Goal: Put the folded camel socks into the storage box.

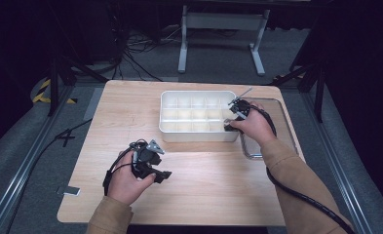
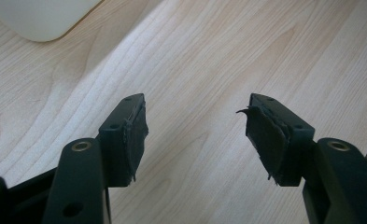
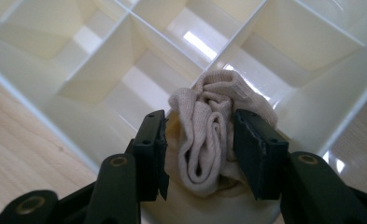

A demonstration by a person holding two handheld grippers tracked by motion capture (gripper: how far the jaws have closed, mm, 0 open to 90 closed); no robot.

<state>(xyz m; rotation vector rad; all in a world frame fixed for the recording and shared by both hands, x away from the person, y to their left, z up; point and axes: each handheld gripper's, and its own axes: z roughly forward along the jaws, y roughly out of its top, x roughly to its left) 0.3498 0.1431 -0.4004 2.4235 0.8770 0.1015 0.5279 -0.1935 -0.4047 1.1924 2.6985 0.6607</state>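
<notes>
A white box (image 1: 197,92) split into several compartments stands at the table's back middle. In the right gripper view a rolled beige sock (image 3: 208,140) sits low over the box's (image 3: 102,60) near right corner compartment, and my right gripper (image 3: 200,126) is shut on it, a jaw pressing each side. From the high view, that right gripper (image 1: 230,123) is at the box's front right corner. My left gripper (image 1: 165,174) hovers over bare wood in front of the box. Its jaws (image 2: 197,112) stand wide open with nothing between them.
A clear shallow tray (image 1: 282,122) lies on the wooden table (image 1: 208,190) just right of the box, under my right hand. One box corner (image 2: 41,18) shows in the left gripper view. Beyond the table are a floor with cables and a metal stand (image 1: 223,29).
</notes>
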